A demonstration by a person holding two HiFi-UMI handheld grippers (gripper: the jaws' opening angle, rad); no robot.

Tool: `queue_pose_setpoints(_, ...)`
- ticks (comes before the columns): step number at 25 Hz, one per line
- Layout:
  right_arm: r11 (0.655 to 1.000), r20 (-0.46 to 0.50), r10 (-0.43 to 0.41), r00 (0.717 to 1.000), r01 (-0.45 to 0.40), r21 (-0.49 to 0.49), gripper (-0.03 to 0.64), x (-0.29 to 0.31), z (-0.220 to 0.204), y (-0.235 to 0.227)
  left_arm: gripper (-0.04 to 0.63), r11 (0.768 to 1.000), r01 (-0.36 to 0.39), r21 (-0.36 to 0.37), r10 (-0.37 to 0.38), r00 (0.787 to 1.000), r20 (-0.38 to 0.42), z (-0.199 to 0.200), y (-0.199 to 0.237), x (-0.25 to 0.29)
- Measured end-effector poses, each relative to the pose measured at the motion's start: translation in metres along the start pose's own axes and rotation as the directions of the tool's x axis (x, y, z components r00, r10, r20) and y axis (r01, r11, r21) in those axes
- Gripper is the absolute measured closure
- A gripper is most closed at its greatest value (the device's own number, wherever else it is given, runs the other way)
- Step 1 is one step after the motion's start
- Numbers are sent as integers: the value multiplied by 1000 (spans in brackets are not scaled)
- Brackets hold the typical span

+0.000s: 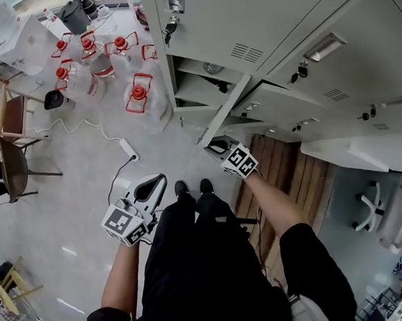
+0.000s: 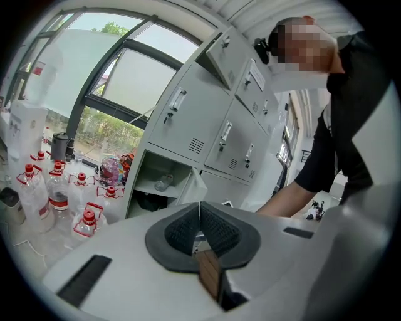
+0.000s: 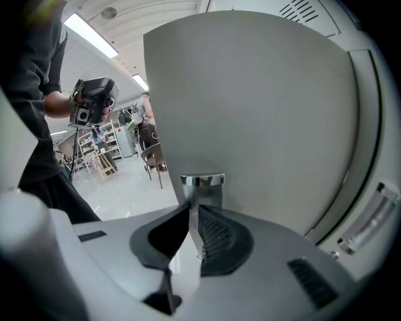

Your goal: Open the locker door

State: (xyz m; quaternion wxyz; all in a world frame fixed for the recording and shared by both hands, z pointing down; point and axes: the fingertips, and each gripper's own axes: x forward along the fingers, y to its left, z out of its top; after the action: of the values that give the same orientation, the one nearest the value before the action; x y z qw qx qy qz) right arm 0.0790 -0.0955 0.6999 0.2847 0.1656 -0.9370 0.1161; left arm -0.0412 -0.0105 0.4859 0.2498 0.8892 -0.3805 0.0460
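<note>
grey lockers, right gripper clamped on open door — left gripper jaws together, empty

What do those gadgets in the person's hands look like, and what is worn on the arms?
The left gripper and right gripper are each a white plastic shell with two dark ribbed pads, and each carries a cube of black-and-white square markers. No cables show. The person wears black short sleeves.
</note>
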Motion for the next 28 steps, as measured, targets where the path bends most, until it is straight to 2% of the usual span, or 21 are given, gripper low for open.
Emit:
queue_pose_setpoints(4, 1000, 16, 16, 1000, -16, -7, 561, -1, -2, -1, 577, 1000, -6, 7, 6, 1000, -11, -9, -4, 10)
queue_pose_setpoints(11, 996, 34, 87, 996, -86, -27, 561, -12, -10, -1, 577, 997, -79, -20, 80, 996, 44, -3, -19, 32)
queue_pose_setpoints(16, 992, 19, 118, 993, -117, -47, 561, -27, -19, 1, 577, 994, -104, -29, 105, 993, 52, -6, -36, 41)
queue_pose_setpoints(28, 973, 5, 201, 980, -199, -113, 560, -54, -37, -1, 577, 991, -118, -61, 121, 992, 47, -17, -67, 68)
